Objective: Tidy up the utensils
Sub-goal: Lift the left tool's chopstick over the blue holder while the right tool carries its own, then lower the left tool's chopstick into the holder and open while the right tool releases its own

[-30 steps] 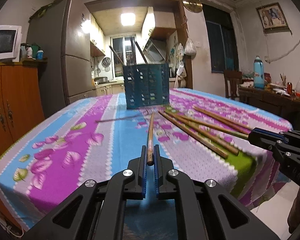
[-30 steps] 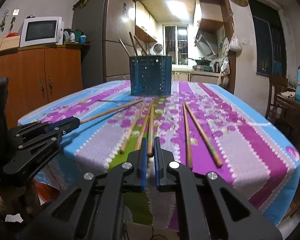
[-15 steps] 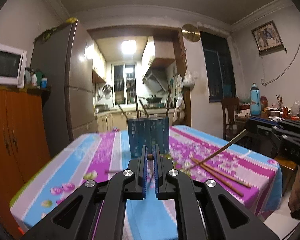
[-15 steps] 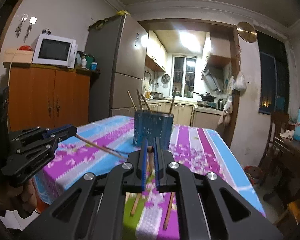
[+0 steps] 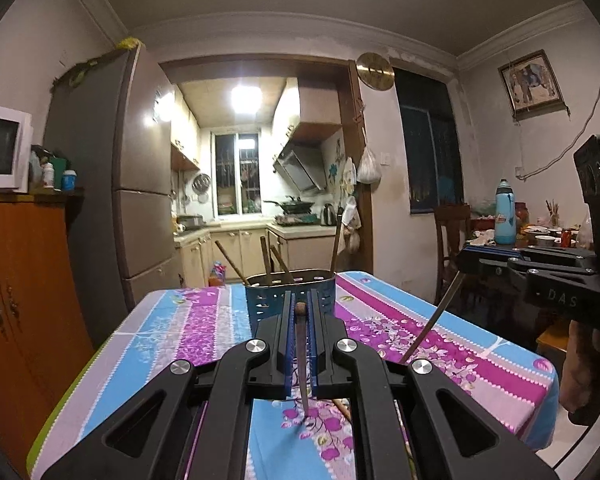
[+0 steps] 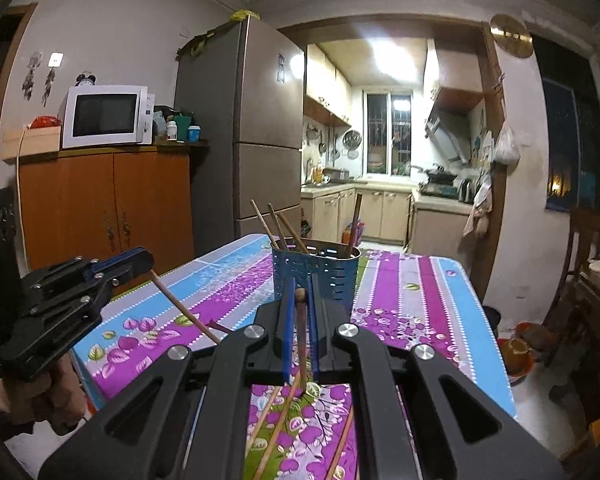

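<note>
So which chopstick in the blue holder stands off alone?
The one at the right end of the blue holder: that chopstick stands nearly upright, while three others lean together at the left.

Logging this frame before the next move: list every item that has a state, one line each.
left gripper: shut on a chopstick, raised off the table.
left chopstick: hanging tip-down.
right gripper: shut on a chopstick, raised.
right chopstick: hanging tip-down.
blue utensil holder: upright, four chopsticks leaning inside.
loose chopsticks: lying flat on the tablecloth.
</note>
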`<state>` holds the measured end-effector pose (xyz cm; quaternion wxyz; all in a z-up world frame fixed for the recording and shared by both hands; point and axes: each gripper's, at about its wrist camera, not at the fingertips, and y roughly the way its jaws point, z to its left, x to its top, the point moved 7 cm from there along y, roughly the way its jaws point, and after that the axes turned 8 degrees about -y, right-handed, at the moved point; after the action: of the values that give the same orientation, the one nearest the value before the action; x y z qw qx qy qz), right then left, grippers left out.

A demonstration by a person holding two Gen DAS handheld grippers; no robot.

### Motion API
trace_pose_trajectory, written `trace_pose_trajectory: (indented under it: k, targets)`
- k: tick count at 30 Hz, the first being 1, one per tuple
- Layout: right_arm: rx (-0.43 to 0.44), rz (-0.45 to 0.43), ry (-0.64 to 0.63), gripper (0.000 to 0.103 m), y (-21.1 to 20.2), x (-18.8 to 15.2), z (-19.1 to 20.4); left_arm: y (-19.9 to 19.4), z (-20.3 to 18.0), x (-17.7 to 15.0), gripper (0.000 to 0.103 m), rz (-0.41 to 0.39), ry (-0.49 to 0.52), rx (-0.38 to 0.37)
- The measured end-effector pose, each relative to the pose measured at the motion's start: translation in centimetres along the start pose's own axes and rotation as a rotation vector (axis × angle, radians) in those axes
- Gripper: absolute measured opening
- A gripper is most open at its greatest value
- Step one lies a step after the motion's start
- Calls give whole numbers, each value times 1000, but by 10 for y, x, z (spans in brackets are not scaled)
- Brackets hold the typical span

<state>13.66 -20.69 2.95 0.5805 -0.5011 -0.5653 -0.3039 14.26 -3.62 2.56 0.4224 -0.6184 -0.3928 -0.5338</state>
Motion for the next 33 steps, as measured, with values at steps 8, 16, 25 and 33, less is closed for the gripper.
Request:
trace_pose_trajectory:
  k: [8, 16, 25, 33]
  targets:
    - [37, 55, -12, 5, 25, 19, -4, 31, 4, 20, 7, 47, 14, -11]
    - [54, 60, -9, 5, 32, 29, -5, 43, 1, 34, 7, 58, 28, -10]
    - [48, 42, 7, 5, 38, 71, -27, 52, 7, 82, 7, 56, 36, 3]
    - [48, 30, -18, 5, 45, 136, -44, 60, 8, 150, 7, 36, 52, 15]
